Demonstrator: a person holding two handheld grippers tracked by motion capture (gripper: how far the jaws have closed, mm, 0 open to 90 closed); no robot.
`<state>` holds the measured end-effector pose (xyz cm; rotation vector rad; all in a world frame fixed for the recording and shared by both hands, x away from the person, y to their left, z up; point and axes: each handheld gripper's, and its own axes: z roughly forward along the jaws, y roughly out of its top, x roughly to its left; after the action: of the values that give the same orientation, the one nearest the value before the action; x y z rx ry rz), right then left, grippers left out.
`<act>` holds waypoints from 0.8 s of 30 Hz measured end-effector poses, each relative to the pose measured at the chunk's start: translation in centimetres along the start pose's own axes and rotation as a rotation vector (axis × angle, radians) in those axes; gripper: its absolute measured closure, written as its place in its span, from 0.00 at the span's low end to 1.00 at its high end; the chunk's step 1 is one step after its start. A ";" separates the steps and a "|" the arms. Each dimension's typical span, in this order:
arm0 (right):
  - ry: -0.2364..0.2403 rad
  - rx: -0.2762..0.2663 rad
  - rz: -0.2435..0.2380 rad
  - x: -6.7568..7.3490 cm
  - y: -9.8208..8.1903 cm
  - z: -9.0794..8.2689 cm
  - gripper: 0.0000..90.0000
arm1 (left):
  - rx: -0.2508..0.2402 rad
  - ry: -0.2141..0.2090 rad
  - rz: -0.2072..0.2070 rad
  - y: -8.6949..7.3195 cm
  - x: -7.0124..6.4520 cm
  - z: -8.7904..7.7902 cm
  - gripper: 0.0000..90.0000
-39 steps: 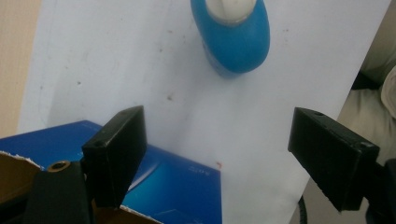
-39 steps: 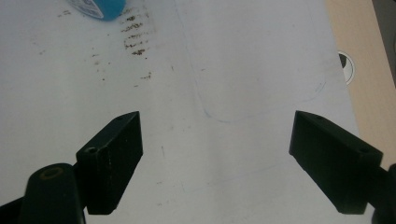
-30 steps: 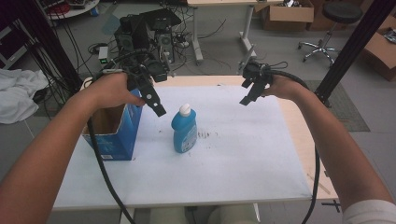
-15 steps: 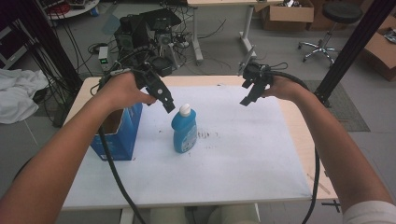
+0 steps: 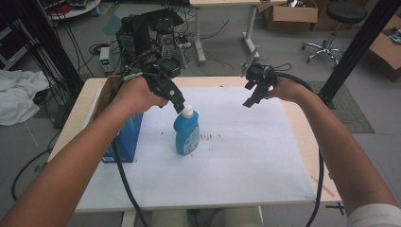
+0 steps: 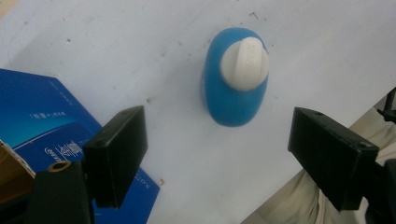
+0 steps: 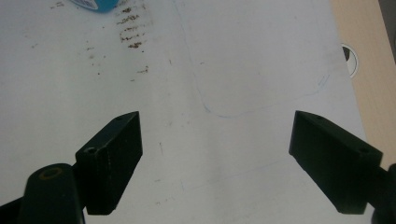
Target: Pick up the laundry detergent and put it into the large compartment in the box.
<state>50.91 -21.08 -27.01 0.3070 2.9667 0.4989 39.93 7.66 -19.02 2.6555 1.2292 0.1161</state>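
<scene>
A blue bottle [image 5: 186, 135] with a white cap [image 5: 187, 112] stands upright near the middle-left of the white table sheet [image 5: 236, 161]. My left gripper [image 5: 178, 105] hovers just above and left of its cap, jaws open. Seen from above in the left gripper view, the bottle [image 6: 233, 95] lies ahead of that open gripper [image 6: 217, 156], nothing between the jaws. My right gripper [image 5: 249, 100] hangs open over the far right part of the sheet, well apart from the bottle. Its own view has the gripper [image 7: 215, 158] open over bare sheet, a sliver of the bottle [image 7: 95, 4] at the top edge.
An open blue cardboard box [image 5: 124, 137] stands at the table's left side, close to the bottle; its corner [image 6: 42, 121] appears beside my left jaw. Brown specks [image 5: 210, 137] mark the sheet right of the bottle. Wooden table edge [image 5: 302, 127] runs along the right.
My left gripper has moved right and toward the bottle, from above the box to just over the cap. The right gripper has barely moved.
</scene>
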 end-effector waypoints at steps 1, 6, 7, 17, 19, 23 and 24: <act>0.001 -0.001 0.000 0.0 0.0 0.0 0.19 | 0.000 0.003 0.001 0.1 -0.1 0.1 0.23; 0.001 -0.001 -0.002 0.0 0.0 0.0 0.19 | 0.013 0.013 -0.003 0.5 -0.6 0.8 0.23; 0.000 0.000 -0.002 0.0 0.0 0.0 0.19 | 0.016 0.016 -0.005 0.7 -0.8 1.1 0.23; 0.004 -0.001 0.001 -0.1 -0.1 0.1 0.19 | 0.012 0.012 0.000 1.5 -1.3 2.2 0.22; 0.005 -0.002 0.002 -0.1 -0.1 0.1 0.19 | 0.011 0.011 0.002 1.6 -1.3 2.3 0.22; 0.007 -0.001 0.001 -0.2 -0.2 0.2 0.19 | 0.014 0.012 0.002 1.9 -1.5 3.0 0.22; 0.007 -0.001 0.001 -0.2 -0.1 0.2 0.19 | 0.014 0.012 0.002 1.9 -1.5 3.0 0.22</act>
<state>51.09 -21.20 -27.22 0.3075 2.9734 0.5024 40.84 4.80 -21.51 2.6713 1.2358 0.1249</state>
